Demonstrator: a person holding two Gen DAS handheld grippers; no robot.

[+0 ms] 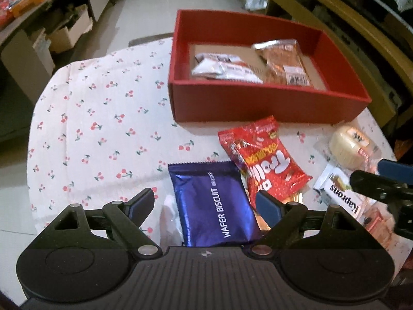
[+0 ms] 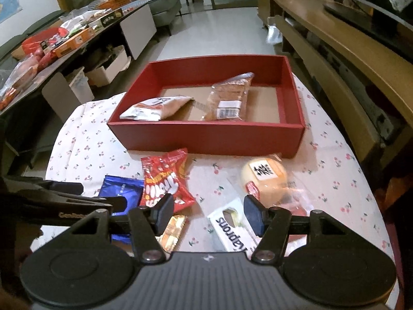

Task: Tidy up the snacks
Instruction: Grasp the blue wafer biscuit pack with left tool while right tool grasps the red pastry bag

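The left claw (image 1: 206,201) hangs wide apart over the blue wafer biscuit packet (image 1: 216,201), not gripping it. The right claw (image 2: 207,213) is apart and empty above the white packet (image 2: 232,228), near the red box (image 2: 206,134).

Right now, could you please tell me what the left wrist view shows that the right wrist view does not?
Only the left wrist view shows the "WAFER BISCUIT" lettering on the blue packet, lying between open fingers. Only the right wrist view shows the small golden snack clearly. Both share the red box holding two packets, the red gummy bag, the round bun and the white Kaprons pack.
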